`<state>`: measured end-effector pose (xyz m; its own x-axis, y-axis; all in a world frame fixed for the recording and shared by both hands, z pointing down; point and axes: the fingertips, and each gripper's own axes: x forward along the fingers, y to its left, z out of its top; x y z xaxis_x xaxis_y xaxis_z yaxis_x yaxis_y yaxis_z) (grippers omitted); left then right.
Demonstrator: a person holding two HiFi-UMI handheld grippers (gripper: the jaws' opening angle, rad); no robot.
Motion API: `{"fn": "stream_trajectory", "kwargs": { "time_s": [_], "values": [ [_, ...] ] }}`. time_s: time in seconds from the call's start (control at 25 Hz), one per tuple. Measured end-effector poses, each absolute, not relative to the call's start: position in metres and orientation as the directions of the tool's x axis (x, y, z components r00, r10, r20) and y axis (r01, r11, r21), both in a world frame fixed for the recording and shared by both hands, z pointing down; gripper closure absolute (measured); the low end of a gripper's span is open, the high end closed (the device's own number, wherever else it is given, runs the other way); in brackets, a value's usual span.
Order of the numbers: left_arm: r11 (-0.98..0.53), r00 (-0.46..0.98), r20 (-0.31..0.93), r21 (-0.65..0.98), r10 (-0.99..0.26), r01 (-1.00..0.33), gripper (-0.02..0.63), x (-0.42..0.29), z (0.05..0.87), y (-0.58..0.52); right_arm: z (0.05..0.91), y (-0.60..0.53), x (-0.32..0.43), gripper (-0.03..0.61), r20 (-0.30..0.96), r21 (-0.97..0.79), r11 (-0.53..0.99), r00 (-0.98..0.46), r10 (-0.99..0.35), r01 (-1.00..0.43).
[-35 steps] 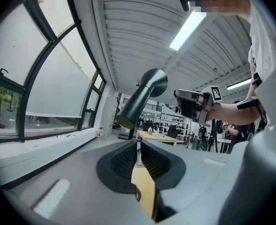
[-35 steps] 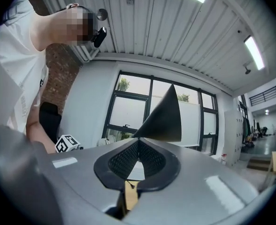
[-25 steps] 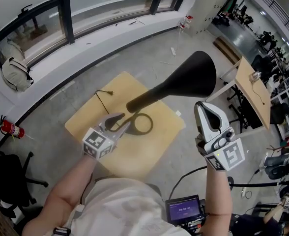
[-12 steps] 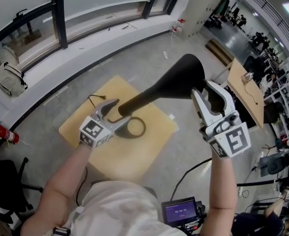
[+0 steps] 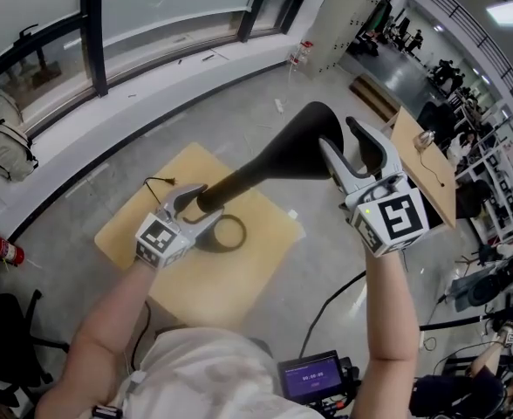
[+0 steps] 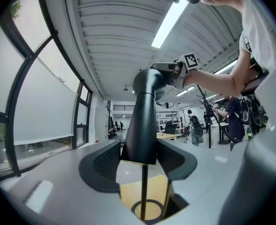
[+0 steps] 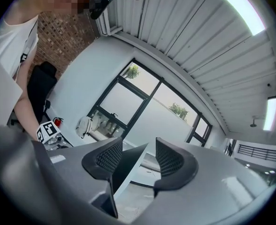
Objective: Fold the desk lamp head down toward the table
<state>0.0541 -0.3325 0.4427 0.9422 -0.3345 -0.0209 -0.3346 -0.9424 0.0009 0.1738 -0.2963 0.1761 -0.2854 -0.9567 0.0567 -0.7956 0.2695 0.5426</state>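
Right hand-held gripper (image 5: 338, 134): held up high, nearest the head camera, on a bare forearm (image 5: 387, 312). Its jaws stand apart with the edge of the lamp head between them. In its own view the dark edge lies against one jaw, and a clear gap shows before the other jaw.

Left hand-held gripper (image 5: 200, 206): lower down, just above the surface. Its jaws are closed in on the lamp's thick black neck (image 6: 141, 125), with a ribbed pad against each side of it.

Lamp head (image 5: 302, 142): a black flared cone, raised well above the surface. Its wide end points up and away toward the far right, and it is not folded down.

Neck: seen from the head, it slants from the left hand-held gripper up to the cone.

Rod (image 6: 143, 186): a thin black rod that drops straight from the bottom of the neck to the base.

Base (image 5: 229, 232): a black ring lying flat near the middle of the surface, just beside the left hand-held gripper.

Surface (image 5: 239, 273): a square top of light wood, seen corner-on.

Cord (image 5: 156, 182): a thin dark wire lying on the far left part of the surface, apart from the base.

Floor (image 5: 239, 94): grey concrete all round the surface.

Second table (image 5: 427, 168): wood-topped, off to the far right.

Backpack (image 5: 8, 147): pale, resting on the ledge by the windows at the far left.
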Motion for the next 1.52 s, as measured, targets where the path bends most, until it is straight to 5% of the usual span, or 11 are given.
{"fn": "stream_trajectory", "kwargs": {
  "time_s": [1.52],
  "values": [
    [-0.957, 0.958, -0.011, -0.037, -0.286, -0.286, 0.383, 0.045, 0.434, -0.333, 0.211, -0.334, 0.205, 0.328, 0.147, 0.482, 0.234, -0.186, -0.972, -0.844]
  ]
}}
